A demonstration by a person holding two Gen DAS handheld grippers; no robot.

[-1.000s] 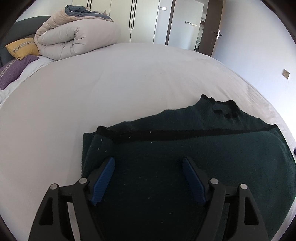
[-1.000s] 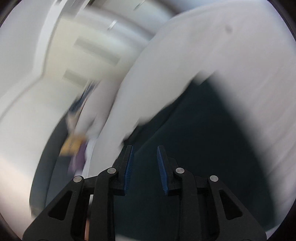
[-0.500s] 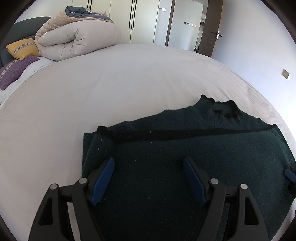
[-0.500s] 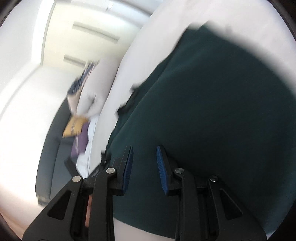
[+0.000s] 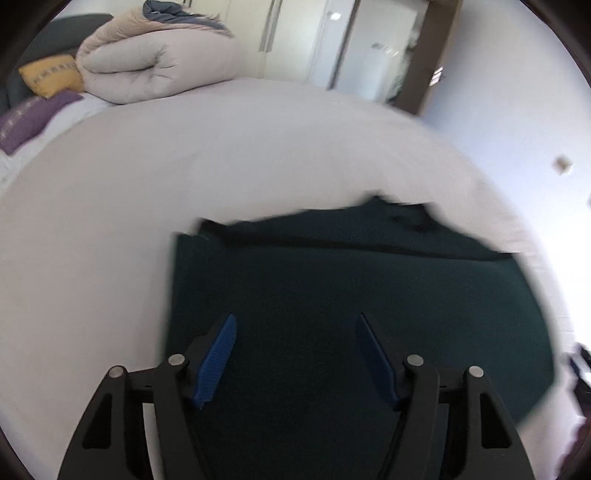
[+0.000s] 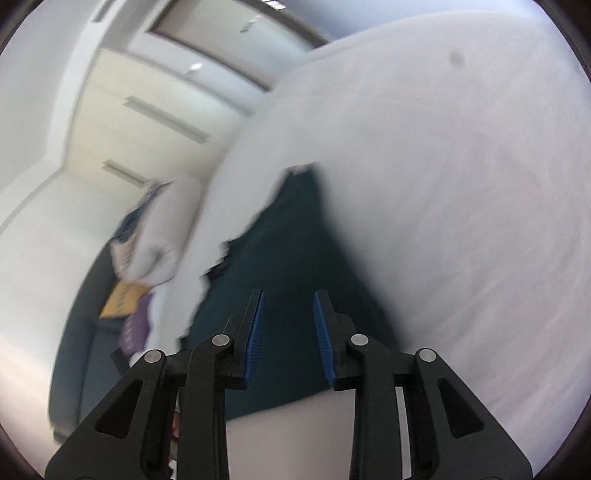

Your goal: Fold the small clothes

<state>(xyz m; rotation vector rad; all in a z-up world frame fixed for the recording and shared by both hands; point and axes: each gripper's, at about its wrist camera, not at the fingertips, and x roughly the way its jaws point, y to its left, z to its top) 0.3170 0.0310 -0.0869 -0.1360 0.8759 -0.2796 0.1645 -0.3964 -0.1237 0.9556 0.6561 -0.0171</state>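
A dark green knit sweater (image 5: 351, 295) lies flat on the white bed sheet (image 5: 184, 166), its collar toward the far right. My left gripper (image 5: 295, 325) is open and empty, its blue pads spread wide above the sweater's near part. The sweater also shows in the blurred right wrist view (image 6: 291, 258). My right gripper (image 6: 288, 299) is open with a narrower gap, empty, and hangs over the sweater's edge. The right wrist view is tilted and smeared by motion.
A rolled beige duvet (image 5: 159, 62) sits at the far left of the bed with a yellow pillow (image 5: 51, 75) and a purple pillow (image 5: 29, 118). Wardrobe doors (image 5: 295, 33) and a doorway (image 5: 424, 55) stand behind. The bed's right edge runs beside the sweater.
My left gripper has risen and pulled back slightly, with the pads still spread. My right gripper has swung, so that its view turned from filling with sweater to showing more white sheet.
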